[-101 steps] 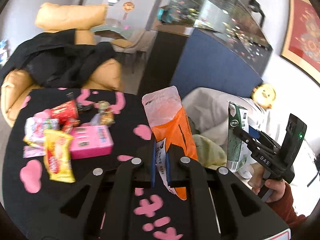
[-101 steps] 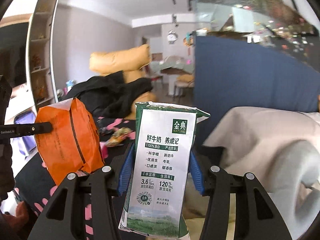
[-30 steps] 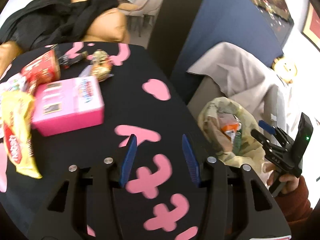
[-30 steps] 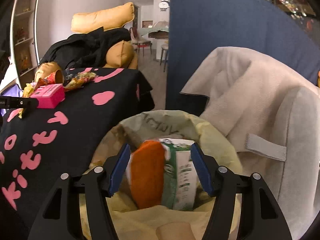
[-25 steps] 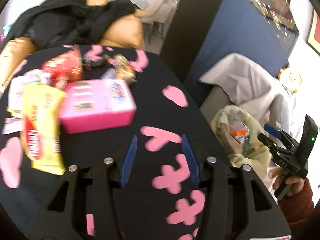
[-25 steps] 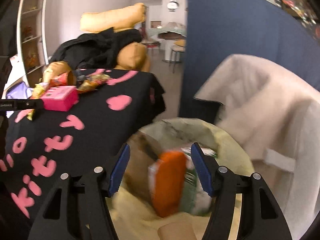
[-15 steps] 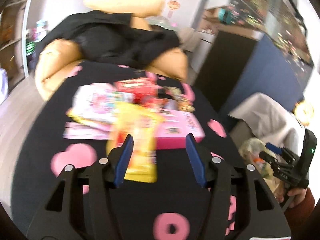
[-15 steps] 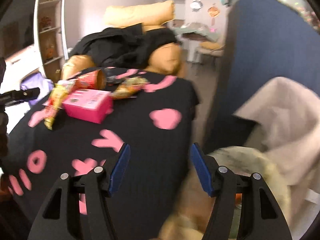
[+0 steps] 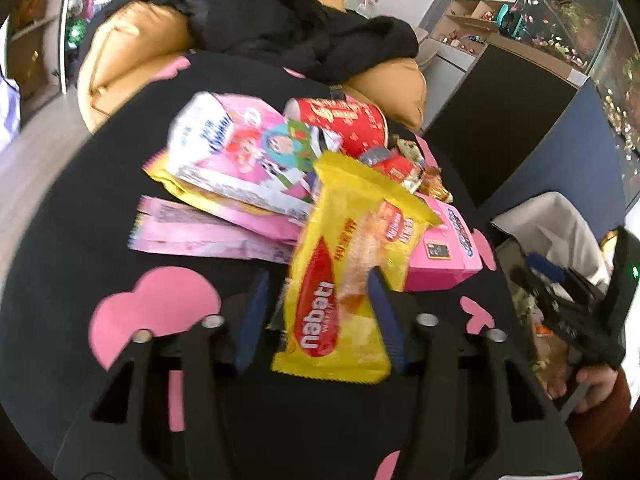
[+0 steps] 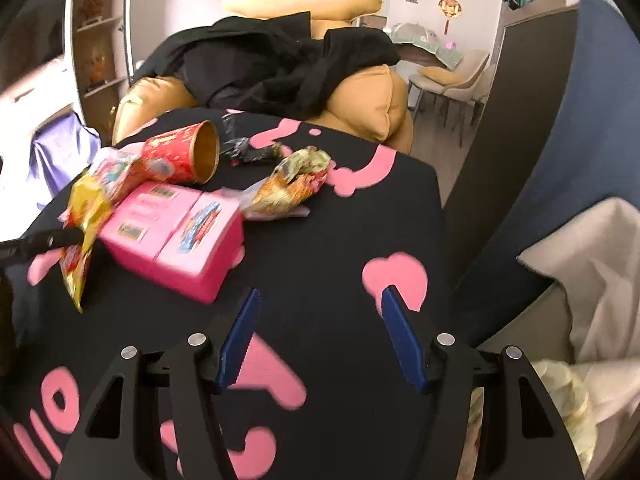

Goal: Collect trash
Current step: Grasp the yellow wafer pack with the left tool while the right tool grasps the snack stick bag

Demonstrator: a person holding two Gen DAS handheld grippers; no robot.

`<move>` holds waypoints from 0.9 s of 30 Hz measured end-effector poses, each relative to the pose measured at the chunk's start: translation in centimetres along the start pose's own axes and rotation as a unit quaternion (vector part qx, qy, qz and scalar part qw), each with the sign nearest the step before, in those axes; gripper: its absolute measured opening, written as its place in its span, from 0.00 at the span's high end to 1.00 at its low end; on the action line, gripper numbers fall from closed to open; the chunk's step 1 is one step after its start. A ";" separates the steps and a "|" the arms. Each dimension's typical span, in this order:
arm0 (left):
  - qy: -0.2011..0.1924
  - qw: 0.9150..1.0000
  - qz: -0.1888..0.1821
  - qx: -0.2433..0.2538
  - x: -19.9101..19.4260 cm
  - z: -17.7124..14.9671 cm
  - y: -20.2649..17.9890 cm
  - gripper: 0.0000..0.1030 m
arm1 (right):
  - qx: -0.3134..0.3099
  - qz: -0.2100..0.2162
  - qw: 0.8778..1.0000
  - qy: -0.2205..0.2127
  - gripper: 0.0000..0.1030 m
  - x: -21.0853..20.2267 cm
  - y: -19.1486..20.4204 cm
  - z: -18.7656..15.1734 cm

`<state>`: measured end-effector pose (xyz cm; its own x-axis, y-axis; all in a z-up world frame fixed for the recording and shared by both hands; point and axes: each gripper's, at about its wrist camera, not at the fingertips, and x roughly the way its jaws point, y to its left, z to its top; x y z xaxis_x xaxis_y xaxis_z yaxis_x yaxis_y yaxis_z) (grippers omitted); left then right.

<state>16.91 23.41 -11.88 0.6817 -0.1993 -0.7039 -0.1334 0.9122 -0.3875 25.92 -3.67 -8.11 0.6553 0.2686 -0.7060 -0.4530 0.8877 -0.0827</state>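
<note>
A yellow snack wrapper (image 9: 352, 232) lies on the black table (image 9: 80, 220), leaning on a pink box (image 9: 440, 256). My left gripper (image 9: 318, 312) straddles the wrapper's lower half, jaws closing; a gap still shows beside the left pad. In the right wrist view the same wrapper (image 10: 80, 216) drapes off the pink box (image 10: 176, 240). My right gripper (image 10: 320, 320) is open over bare tablecloth, nothing between its pads. The pale trash bag (image 10: 560, 400) sits low at the right edge.
Behind the wrapper lie a red paper cup (image 9: 344, 128), a pink cartoon packet (image 9: 240, 160) and a crumpled foil wrapper (image 10: 296, 180). An orange sofa (image 10: 368, 100) with black clothes borders the far table edge. A blue partition (image 10: 580, 120) and beige cloth (image 10: 592, 248) stand right.
The orange packet and milk carton left the grippers and lie in the bag. Both grippers swung from the bag to the table; the left one now has the yellow wrapper between its jaws.
</note>
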 end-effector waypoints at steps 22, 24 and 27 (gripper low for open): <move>-0.039 0.998 -0.038 0.023 -5.4 0.6 2.1 0.93 | 0.060 0.023 0.997 0.042 0.42 7.8 -1.2 6.7; -0.034 0.998 -0.045 0.019 -5.1 1.0 1.9 0.93 | 0.056 0.022 0.997 0.037 0.42 8.8 -0.7 7.6; -0.027 0.998 -0.049 0.017 -4.7 1.5 1.7 0.93 | 0.070 0.044 0.996 0.037 0.42 10.4 -0.3 9.3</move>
<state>14.52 26.45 -8.31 0.7284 -0.2694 -0.6299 -0.0397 0.9013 -0.4313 38.51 2.30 -8.85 0.5678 0.3241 -0.7567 -0.4148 0.9066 0.0771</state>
